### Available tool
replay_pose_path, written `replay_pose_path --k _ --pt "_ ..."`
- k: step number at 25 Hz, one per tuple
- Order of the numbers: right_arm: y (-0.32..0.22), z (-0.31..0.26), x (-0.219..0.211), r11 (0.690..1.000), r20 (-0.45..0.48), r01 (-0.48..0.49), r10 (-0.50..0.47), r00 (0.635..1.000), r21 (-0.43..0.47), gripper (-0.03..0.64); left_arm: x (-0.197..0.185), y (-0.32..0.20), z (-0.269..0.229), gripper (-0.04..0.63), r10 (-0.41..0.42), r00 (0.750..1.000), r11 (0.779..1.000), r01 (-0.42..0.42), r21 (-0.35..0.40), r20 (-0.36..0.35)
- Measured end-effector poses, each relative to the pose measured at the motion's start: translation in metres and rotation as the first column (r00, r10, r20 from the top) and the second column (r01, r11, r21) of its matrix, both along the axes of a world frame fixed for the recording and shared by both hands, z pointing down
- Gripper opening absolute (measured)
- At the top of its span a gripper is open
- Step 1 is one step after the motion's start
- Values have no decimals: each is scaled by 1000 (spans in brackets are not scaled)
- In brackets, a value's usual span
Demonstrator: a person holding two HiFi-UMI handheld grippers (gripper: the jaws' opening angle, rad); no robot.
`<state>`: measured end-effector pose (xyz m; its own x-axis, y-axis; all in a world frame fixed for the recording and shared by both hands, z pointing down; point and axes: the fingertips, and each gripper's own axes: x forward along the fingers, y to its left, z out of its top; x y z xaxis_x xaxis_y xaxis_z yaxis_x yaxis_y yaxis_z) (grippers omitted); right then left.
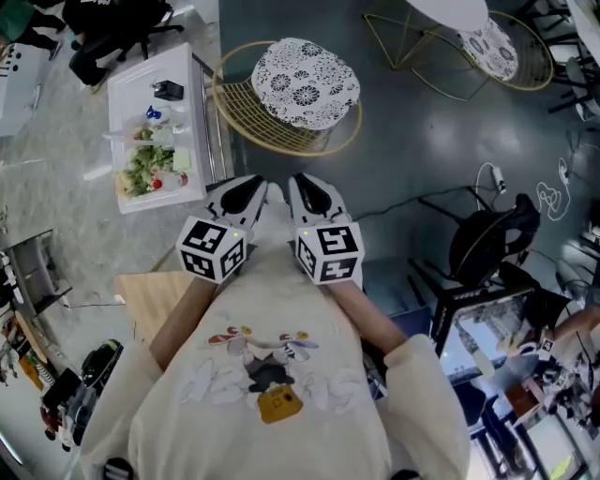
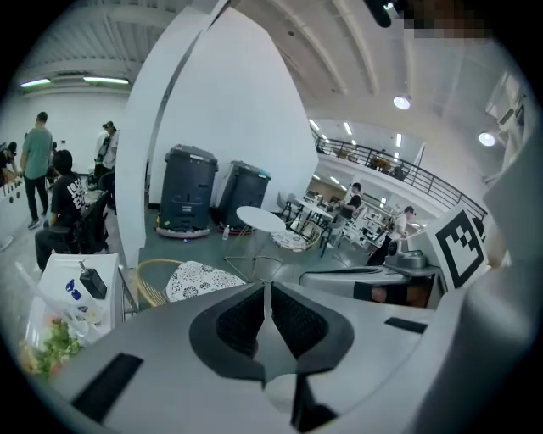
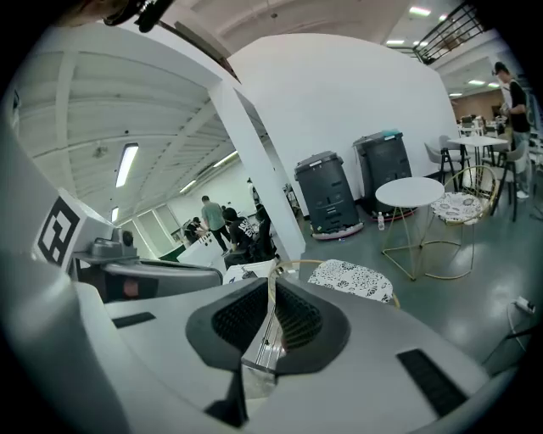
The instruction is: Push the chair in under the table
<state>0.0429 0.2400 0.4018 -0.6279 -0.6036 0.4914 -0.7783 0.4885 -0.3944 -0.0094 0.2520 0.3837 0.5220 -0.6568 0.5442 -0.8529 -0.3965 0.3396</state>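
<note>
In the head view a gold wire chair [image 1: 281, 141] with a white patterned cushion [image 1: 305, 82] stands on the grey floor, just right of a white table [image 1: 127, 94] that carries food and small items. Both grippers are held close to the person's chest, side by side, pointing toward the chair and well short of it. The left gripper [image 1: 251, 184] is shut with nothing in it, and the right gripper [image 1: 302, 182] is shut and empty too. From the left gripper [image 2: 265, 292] I see the chair [image 2: 199, 280] and table [image 2: 64, 271] beyond the jaws. The right gripper [image 3: 273, 288] faces the chair [image 3: 352, 278].
A second gold chair [image 1: 502, 47] and a round white table [image 1: 450, 9] stand at the far right. A black seat with a bag [image 1: 487, 239] and loose cables [image 1: 553, 197] lie to the right. Two dark bins [image 2: 188, 188], a white pillar [image 2: 136, 169] and several people are farther off.
</note>
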Motion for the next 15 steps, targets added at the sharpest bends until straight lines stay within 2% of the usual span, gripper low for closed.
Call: replay_pose_path --k 4,6,8,10,12,15 --pt "2 -4 -16 999 -37 39 -38 999 31 11 -22 -3 -7 15 -28 1000 999 28 23 0" --pt "-5 -4 -28 994 -79 79 -74 994 70 12 -35 -12 -5 62 -40 999 999 40 16 -16" --pt "-12 4 -39 987 -136 125 -112 984 97 12 -52 -22 4 95 -76 997 997 76 -2 -31" --pt "-15 20 -46 985 -172 152 -136 976 84 26 -70 -28 18 105 -109 993 994 109 -21 -41" --pt "-22 36 -56 983 -194 168 -151 969 69 86 -85 -37 33 117 -113 993 993 112 -39 -40" --pt "-30 54 -66 981 -260 186 -166 951 57 92 -94 -46 61 129 -115 992 988 108 -112 -56"
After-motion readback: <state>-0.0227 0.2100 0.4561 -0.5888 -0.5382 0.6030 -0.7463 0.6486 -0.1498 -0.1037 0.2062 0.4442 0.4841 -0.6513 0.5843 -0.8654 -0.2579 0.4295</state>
